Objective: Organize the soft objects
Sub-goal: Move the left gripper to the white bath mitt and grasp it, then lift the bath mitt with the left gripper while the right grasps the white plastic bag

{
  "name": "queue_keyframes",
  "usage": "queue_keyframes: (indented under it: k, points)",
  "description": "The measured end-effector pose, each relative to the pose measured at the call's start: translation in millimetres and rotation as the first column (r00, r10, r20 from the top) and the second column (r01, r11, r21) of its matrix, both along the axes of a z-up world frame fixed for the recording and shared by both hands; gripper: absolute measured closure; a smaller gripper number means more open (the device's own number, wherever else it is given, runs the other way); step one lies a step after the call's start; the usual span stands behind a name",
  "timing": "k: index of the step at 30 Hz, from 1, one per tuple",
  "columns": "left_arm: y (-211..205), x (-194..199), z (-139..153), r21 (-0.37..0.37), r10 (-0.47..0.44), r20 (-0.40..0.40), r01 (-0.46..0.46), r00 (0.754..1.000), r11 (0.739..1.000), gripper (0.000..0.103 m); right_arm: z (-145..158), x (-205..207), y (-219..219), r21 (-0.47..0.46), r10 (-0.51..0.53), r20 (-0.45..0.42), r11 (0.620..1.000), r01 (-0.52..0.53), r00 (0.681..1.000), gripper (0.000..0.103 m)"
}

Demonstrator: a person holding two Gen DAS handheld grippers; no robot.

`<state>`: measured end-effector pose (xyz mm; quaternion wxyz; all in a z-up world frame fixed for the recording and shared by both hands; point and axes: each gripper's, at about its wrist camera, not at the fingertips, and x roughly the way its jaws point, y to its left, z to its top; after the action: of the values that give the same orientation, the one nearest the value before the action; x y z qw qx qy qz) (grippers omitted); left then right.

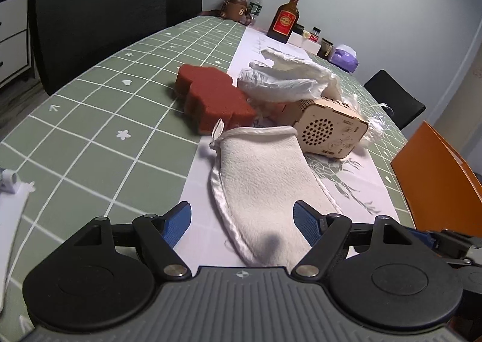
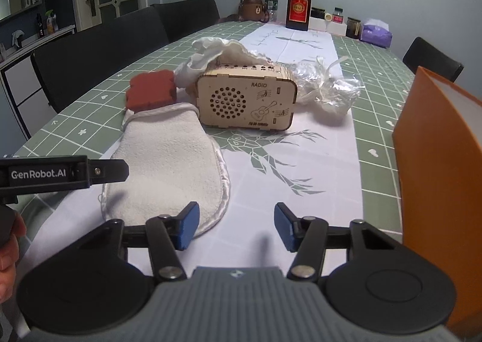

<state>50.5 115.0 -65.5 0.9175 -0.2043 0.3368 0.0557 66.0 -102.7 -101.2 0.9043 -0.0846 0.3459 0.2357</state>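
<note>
My left tongs [image 1: 242,223] are open astride the white mitt [image 1: 265,179]; my right tongs [image 2: 236,226] are open and empty, and both could pinch the tabletop [image 1: 90,119] runner too.

A: Soft goods on the table?
B: One white terry wash mitt [image 1: 265,179], one red-brown notched sponge [image 1: 215,98], one crumpled white cloth [image 1: 289,76].
A: Others?
B: One wooden radio box [image 2: 245,101], one amber bottle [image 2: 298,7].

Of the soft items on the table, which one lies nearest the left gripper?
The white mitt: its near end lies between the open fingers of the left gripper. The red sponge and crumpled white gloves lie farther back.
</note>
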Motion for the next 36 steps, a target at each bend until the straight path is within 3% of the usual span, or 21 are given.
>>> queue_keyframes:
  k: [4,9,11,22,27,30,36]
  points:
    - [-1.6,13.1,-2.0,0.018,0.009,-0.01,-0.009,1.0,1.0,0.013,-4.8,14.6,5.8,-0.017,-0.005,-0.018,1.0,0.004,1.0,0.065]
    - [-7.2,27.2,-2.4,0.063,-0.006,-0.025,0.008,1.0,0.998,0.013,-5.7,30.0,8.8,-0.031,-0.015,-0.014,0.999,0.015,1.0,0.069]
    - [-10.1,30.2,-2.8,0.071,-0.019,-0.024,0.021,1.0,0.997,0.013,-9.4,33.7,11.5,-0.034,-0.006,-0.021,0.999,0.005,1.0,0.077]
    - [-31.6,43.9,-1.6,0.123,-0.058,-0.054,0.064,0.997,0.99,0.022,-11.2,21.1,28.9,-0.056,0.096,0.016,0.994,-0.095,0.995,0.081]
    - [-41.3,48.0,-0.2,0.092,-0.129,-0.063,0.134,0.99,0.987,0.049,-11.4,24.7,25.5,-0.01,0.107,-0.018,0.994,-0.107,0.994,0.082]
    - [-53.0,50.1,-0.4,0.126,-0.148,-0.07,0.156,0.986,0.98,0.063,-11.2,23.4,27.4,-0.021,0.118,-0.01,0.993,-0.118,0.993,0.082]
    - [-56.6,48.5,0.2,0.109,-0.154,-0.062,0.16,0.986,0.981,0.084,-10.4,20.0,30.2,-0.043,0.128,0.002,0.991,-0.128,0.992,0.082]
